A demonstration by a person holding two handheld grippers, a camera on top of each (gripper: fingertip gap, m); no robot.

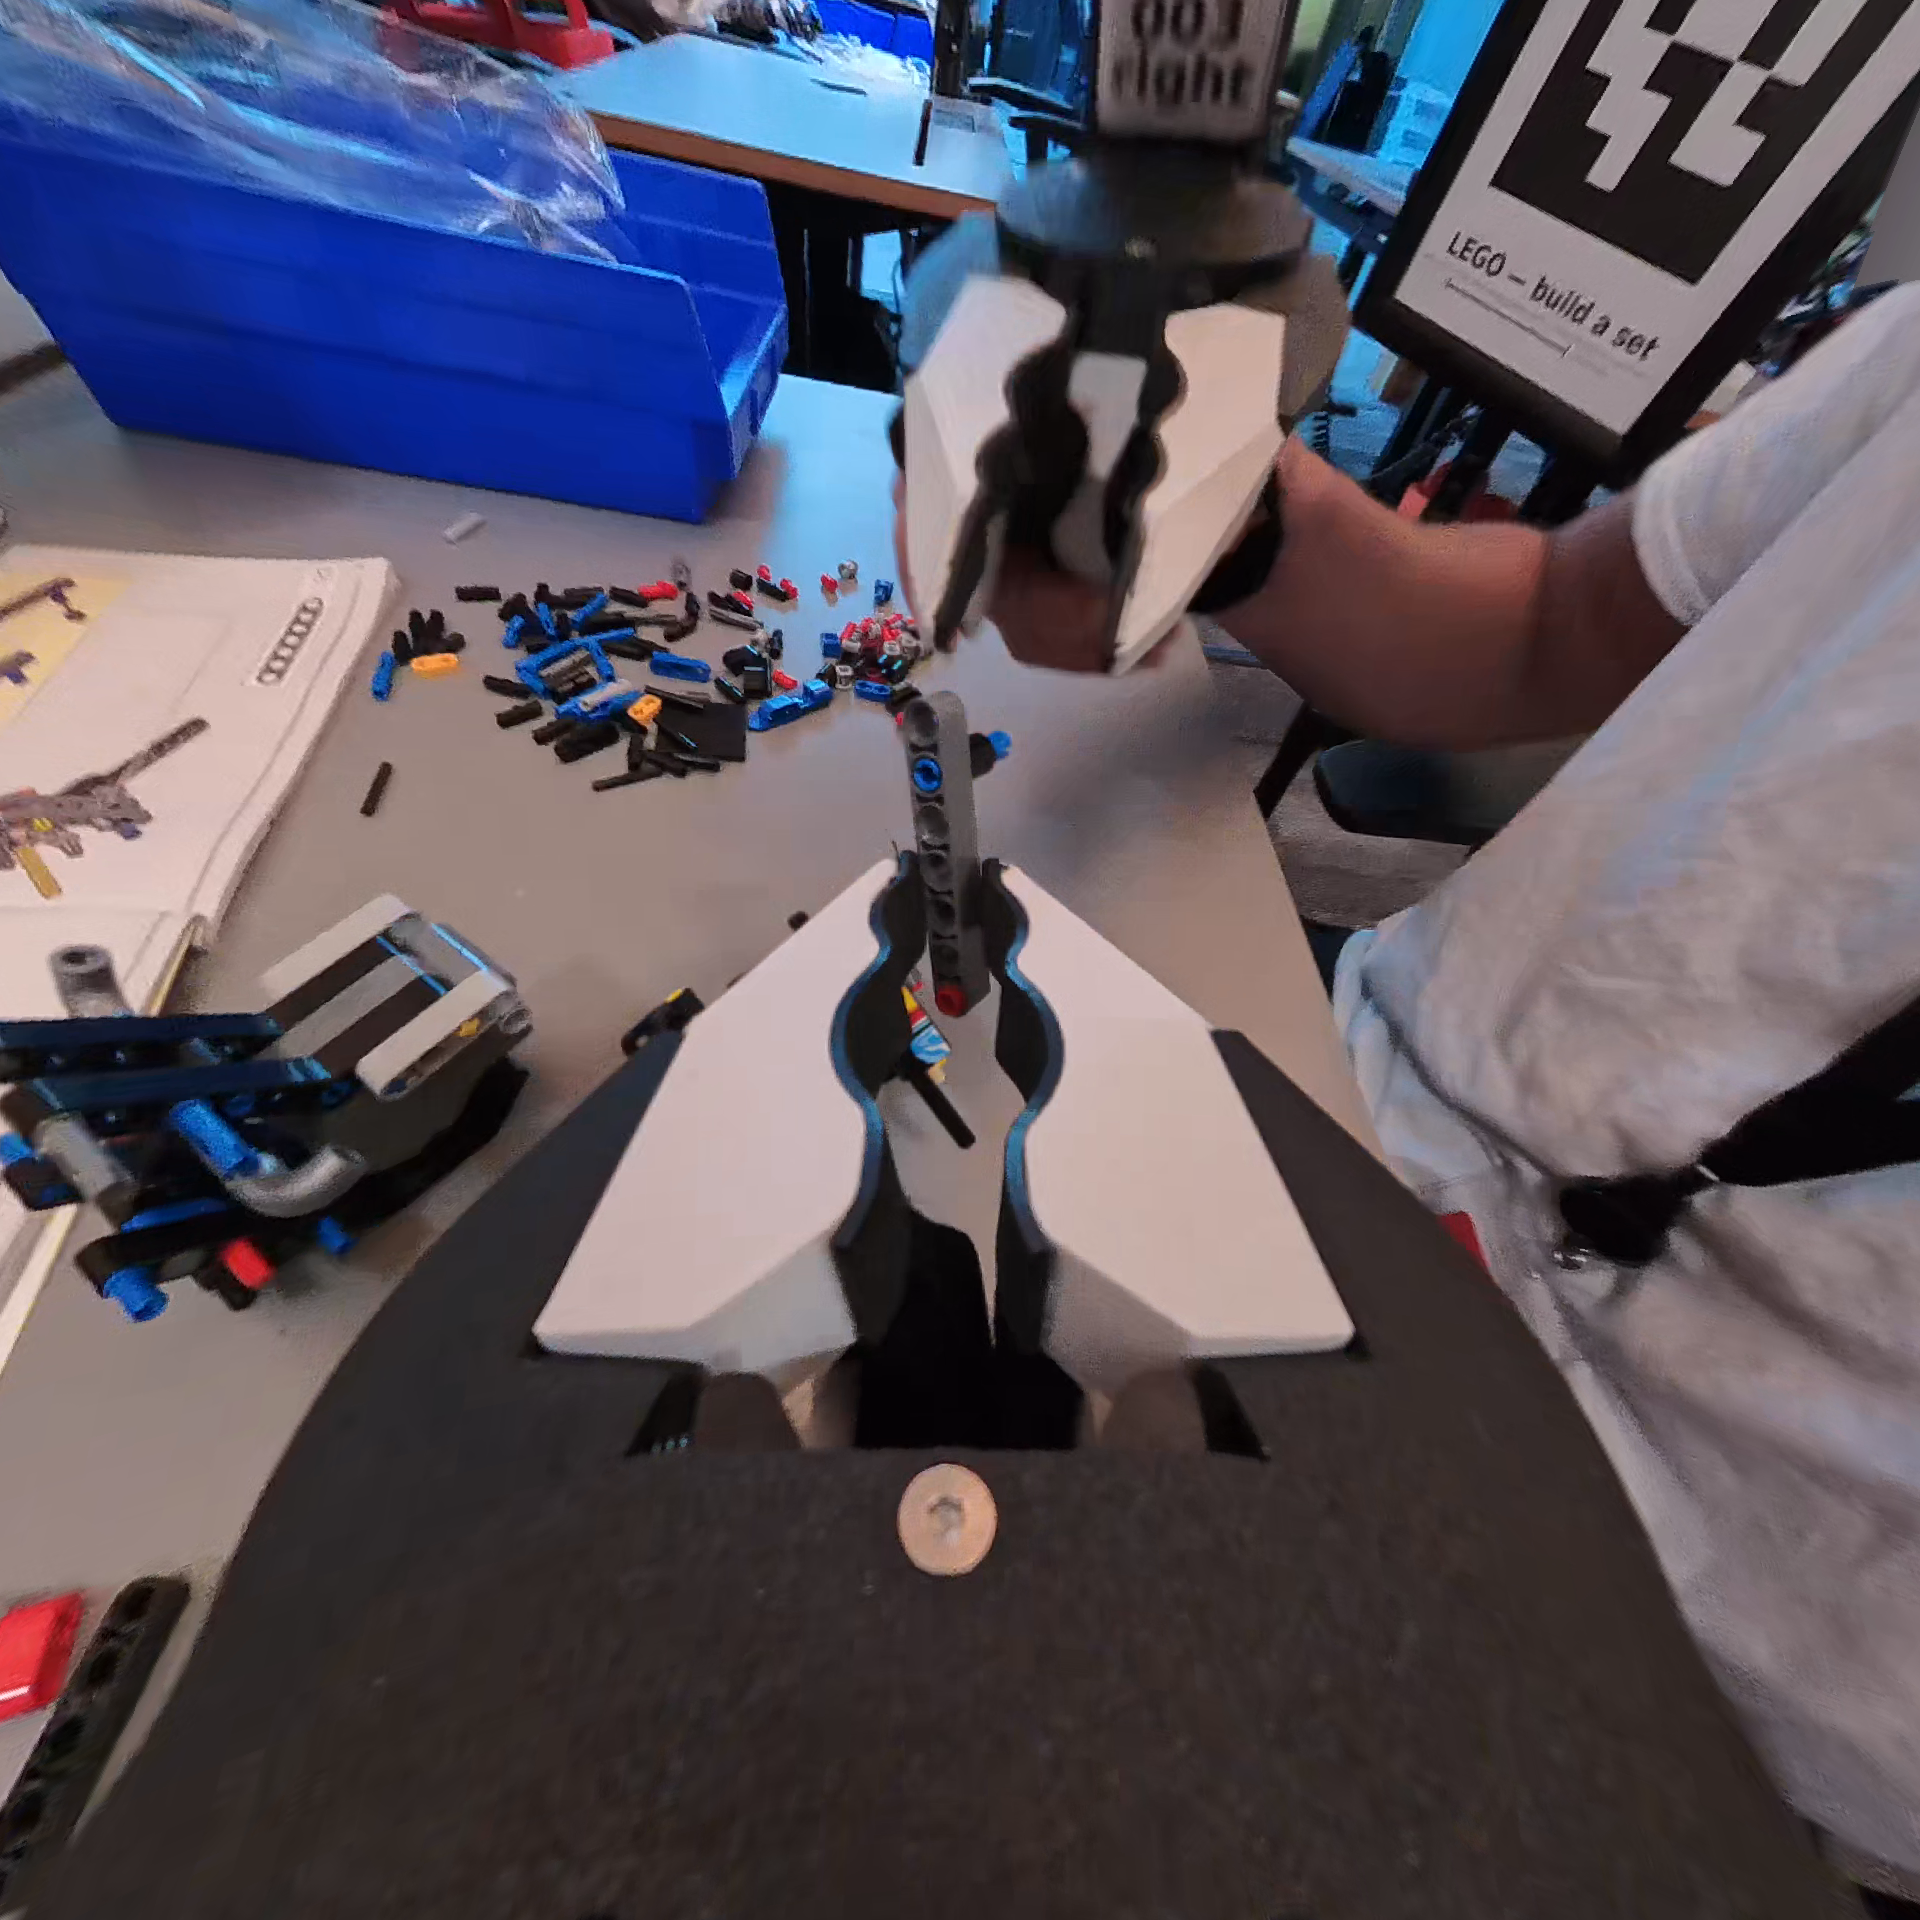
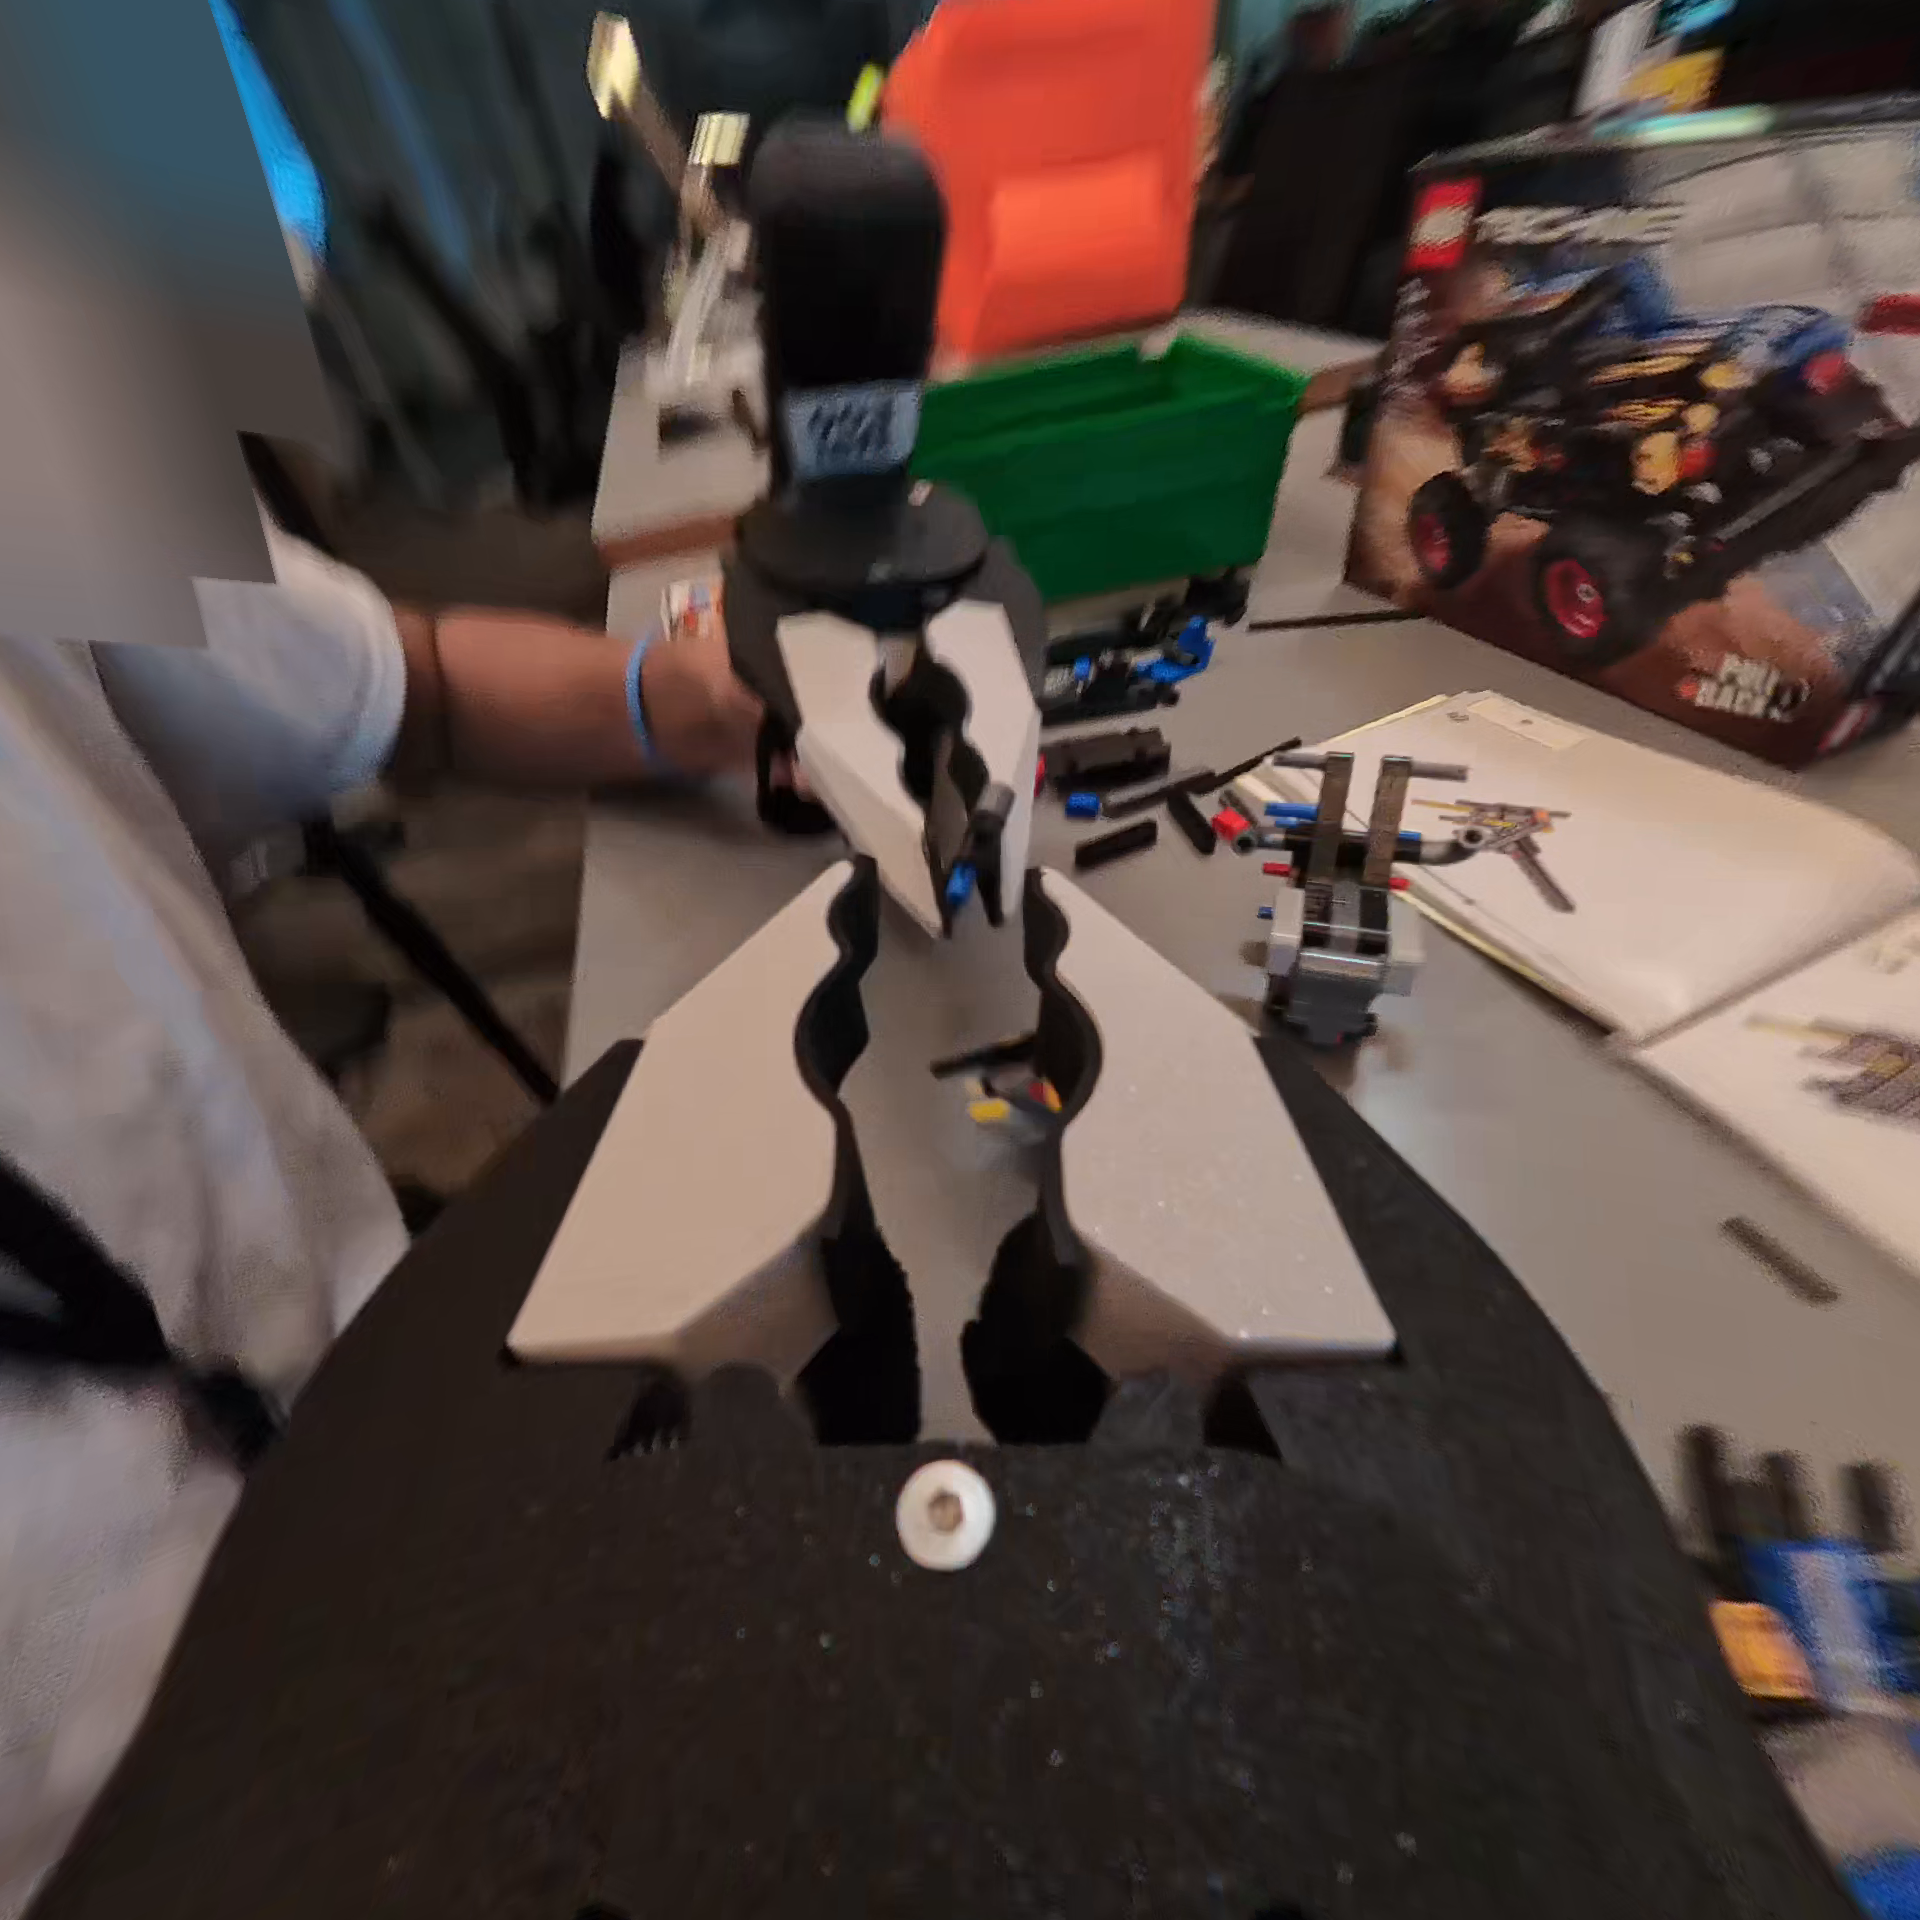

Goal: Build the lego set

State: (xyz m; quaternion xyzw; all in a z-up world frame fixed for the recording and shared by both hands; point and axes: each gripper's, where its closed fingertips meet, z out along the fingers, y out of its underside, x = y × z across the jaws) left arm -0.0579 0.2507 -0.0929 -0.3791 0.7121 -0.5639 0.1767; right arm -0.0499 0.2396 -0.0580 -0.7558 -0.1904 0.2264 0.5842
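Note:
My left gripper (image 1: 945, 875) is shut on a dark grey holed beam (image 1: 940, 831) and holds it upright above the table. The beam carries blue pins (image 1: 925, 771) near its top and a red pin (image 1: 951, 1000) at its lower end. My right gripper (image 2: 943, 885) is open and empty. It faces the left gripper (image 2: 971, 914) almost tip to tip, with the beam (image 2: 977, 831) just in front of it. In the left wrist view the right gripper (image 1: 1034, 644) hangs just above the beam's top.
A partly built blue, black and grey model (image 1: 260, 1091) stands on the grey table (image 1: 623, 935) beside the open instruction booklet (image 1: 156, 727). Loose pieces (image 1: 665, 665) are scattered behind. A blue bin (image 1: 416, 343), green bin (image 2: 1101, 457) and set box (image 2: 1662, 436) stand at the back. The gap from one gripper's tips to the other's is roughly 4 cm.

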